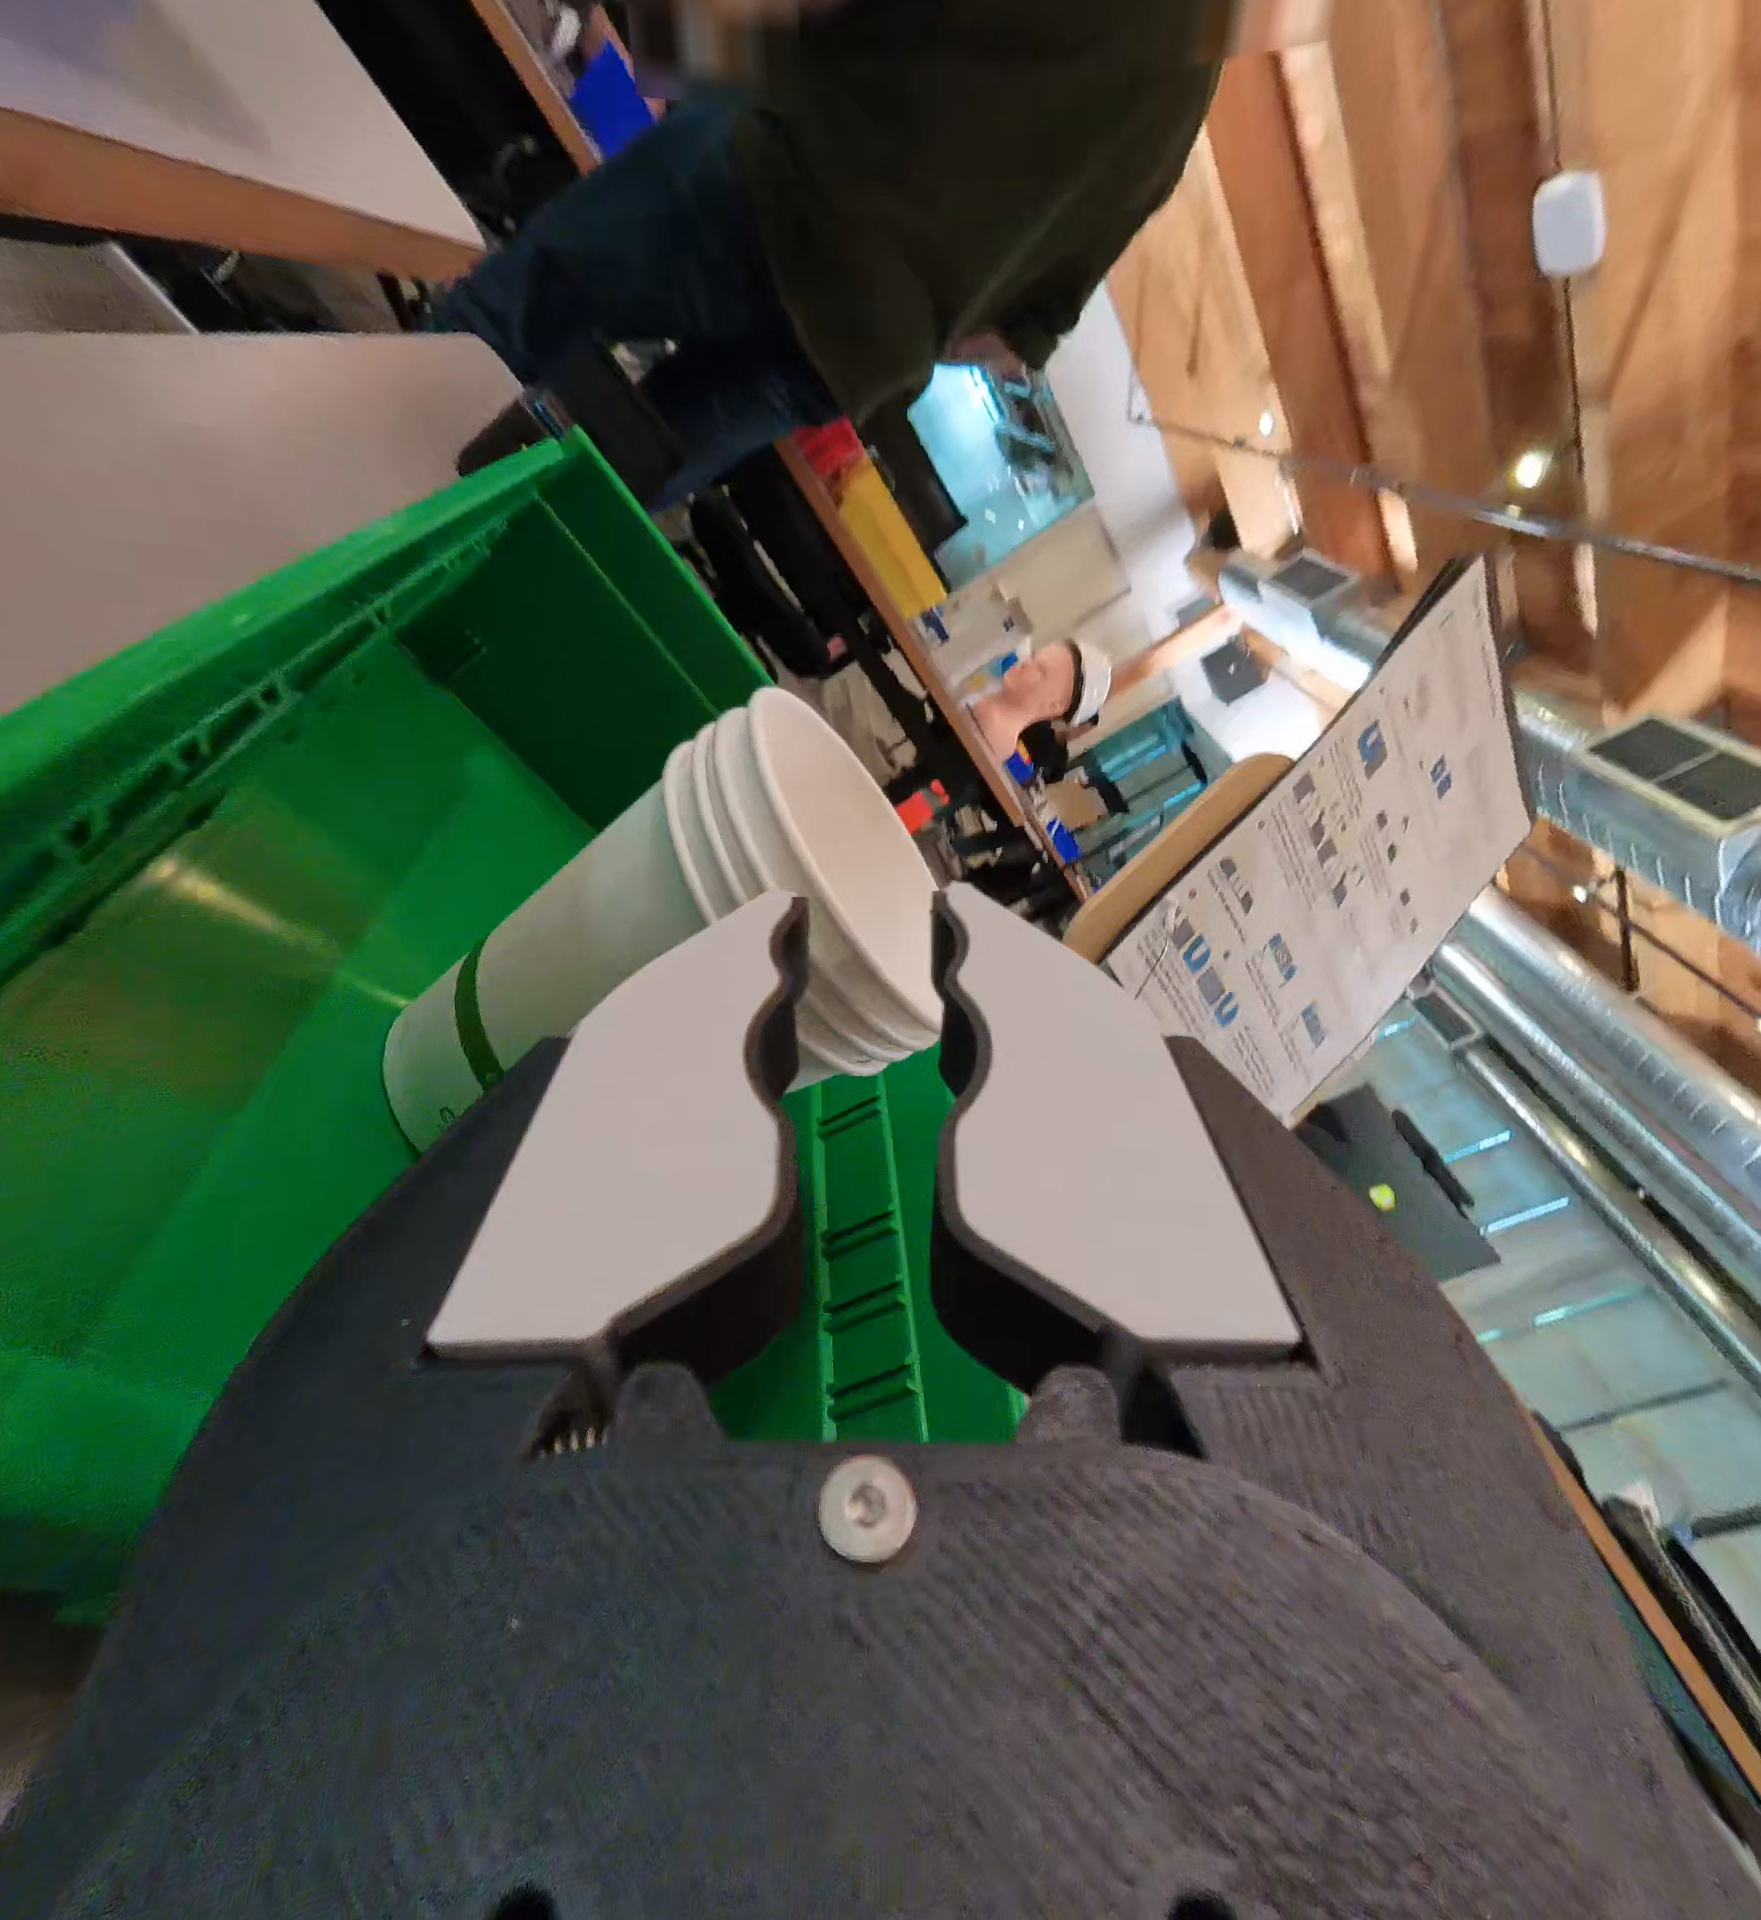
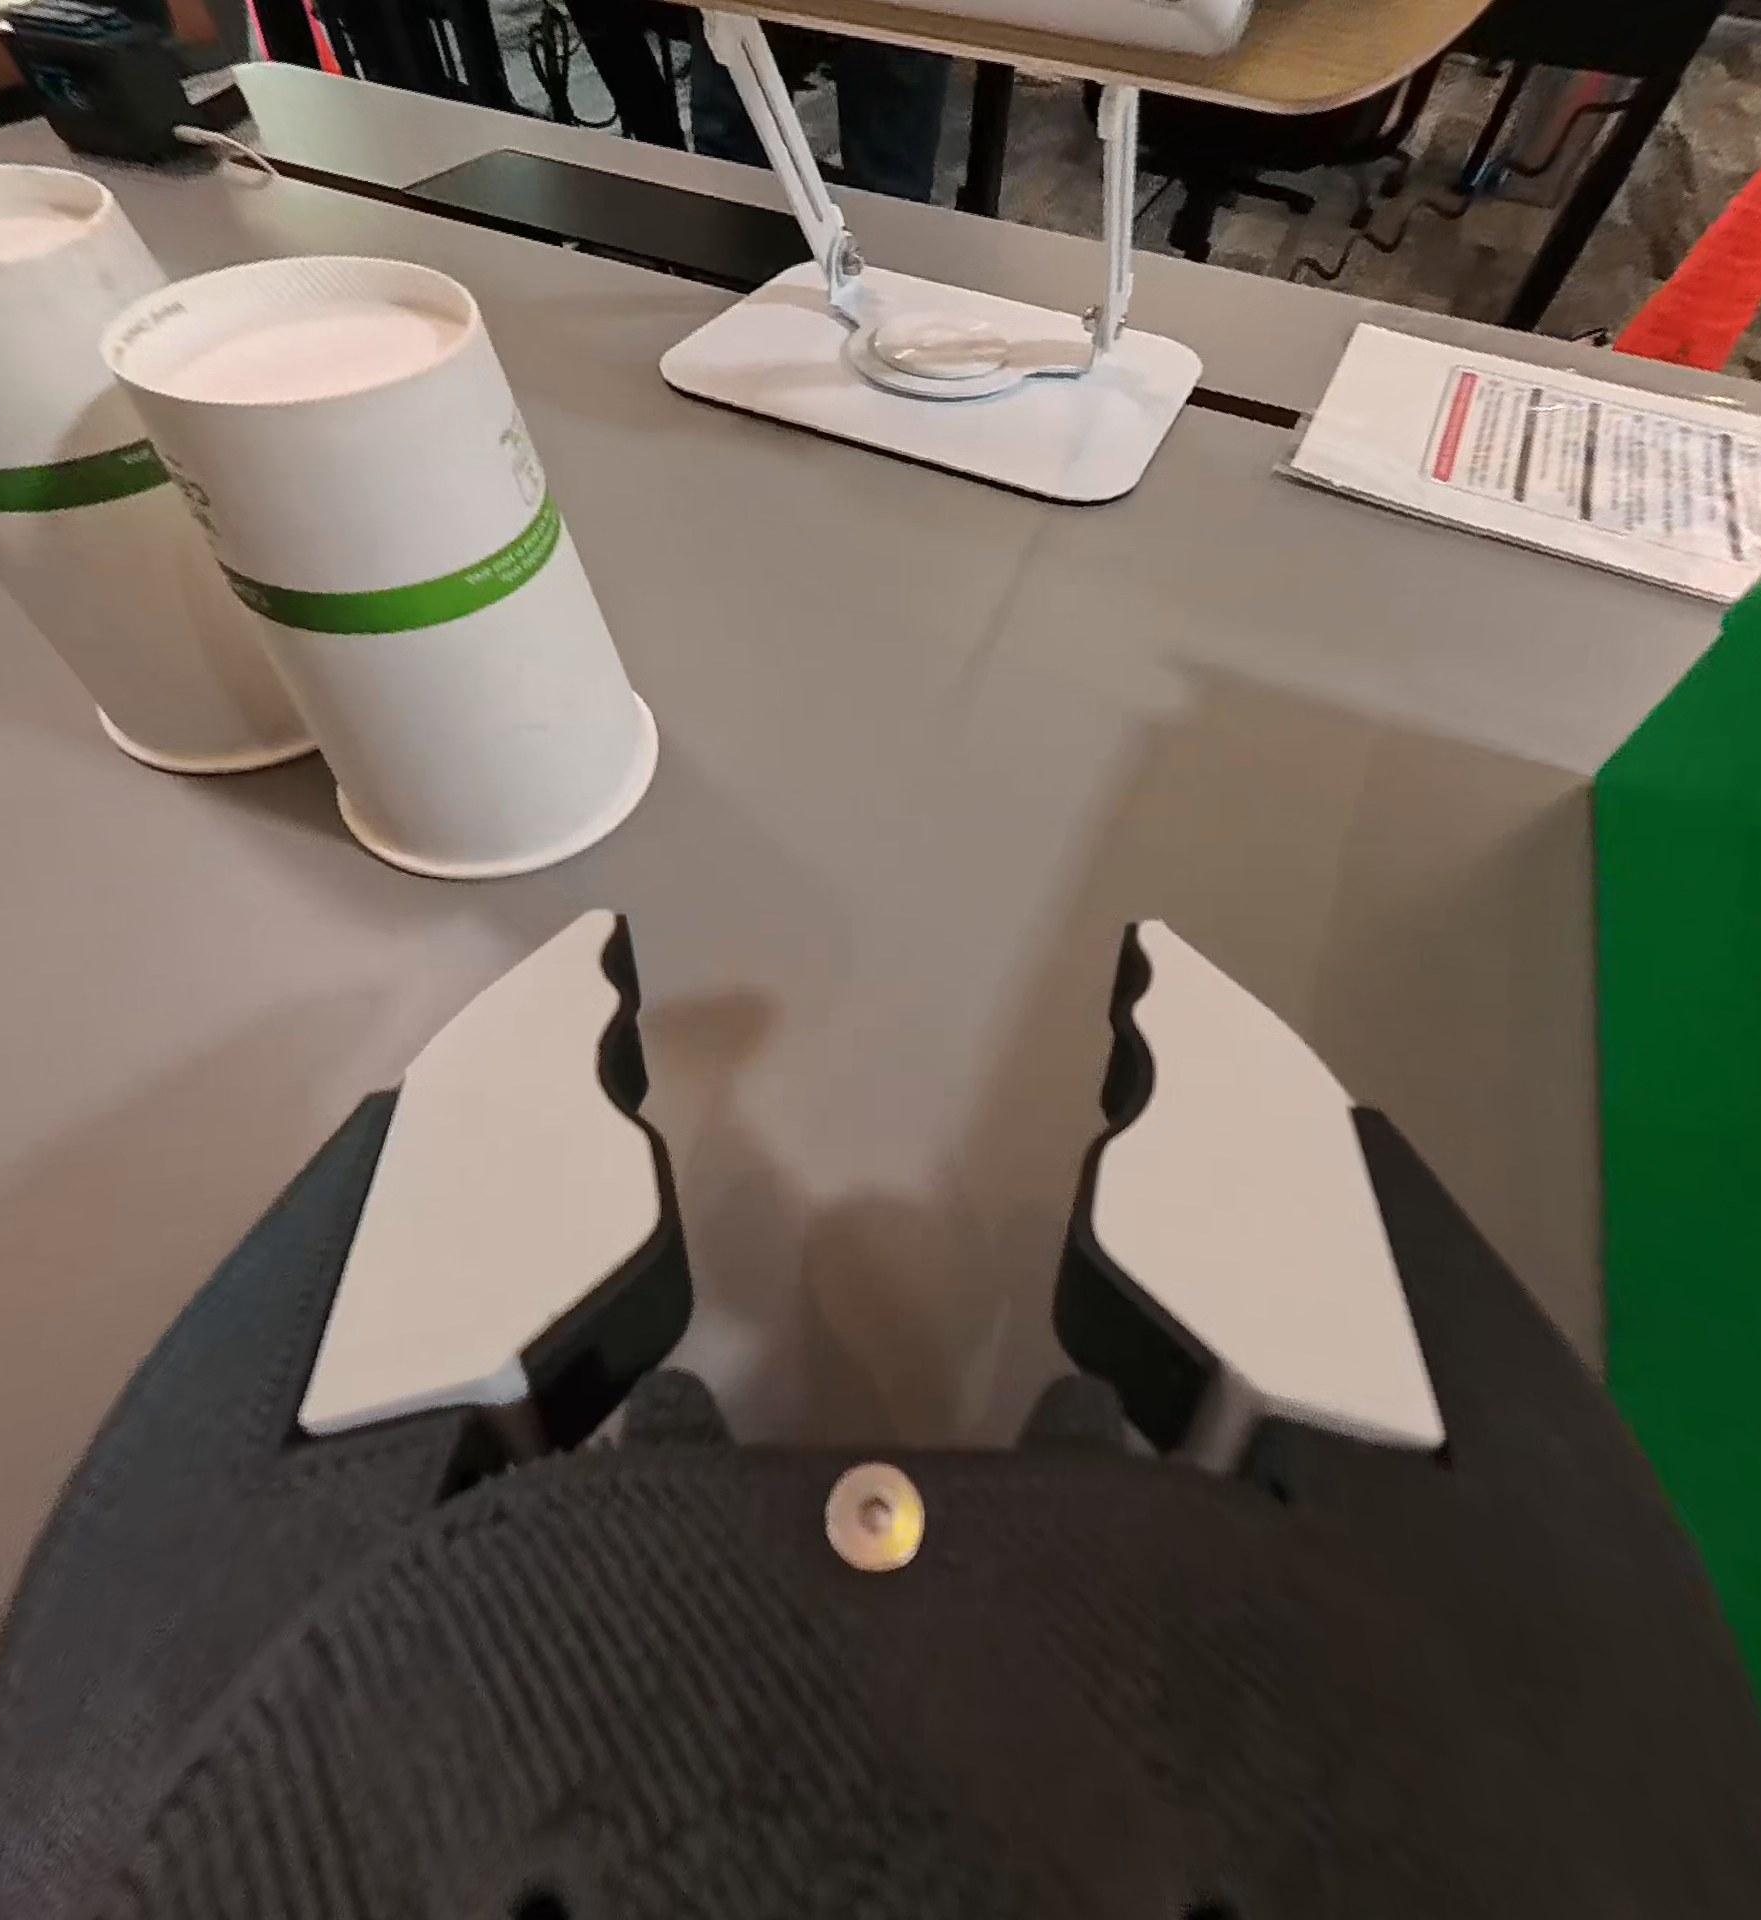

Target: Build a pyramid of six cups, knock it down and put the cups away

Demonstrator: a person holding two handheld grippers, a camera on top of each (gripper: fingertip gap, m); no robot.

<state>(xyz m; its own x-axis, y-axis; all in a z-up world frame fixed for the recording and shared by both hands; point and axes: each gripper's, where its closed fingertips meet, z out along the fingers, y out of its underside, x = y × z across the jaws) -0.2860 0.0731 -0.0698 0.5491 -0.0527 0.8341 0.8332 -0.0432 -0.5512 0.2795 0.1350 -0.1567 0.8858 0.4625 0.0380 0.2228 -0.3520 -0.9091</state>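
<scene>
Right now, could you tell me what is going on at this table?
The left tongs are pinched on the rim of a nested stack of white paper cups, held tilted over a green bin. The right tongs hang open and empty above the grey table, near two upturned cups.

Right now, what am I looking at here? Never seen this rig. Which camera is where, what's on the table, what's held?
No robot arm: a person carries one handheld gripper in each hand, each with a camera looking along its jaws.

Left wrist view: the left gripper has its jaws closed on the rim of a stack of white paper cups, tilted over a green plastic crate.

Right wrist view: the right gripper is open and empty above a grey table. On the table stand two upside-down white cups with green bands, a white stand base and a printed sheet.
</scene>
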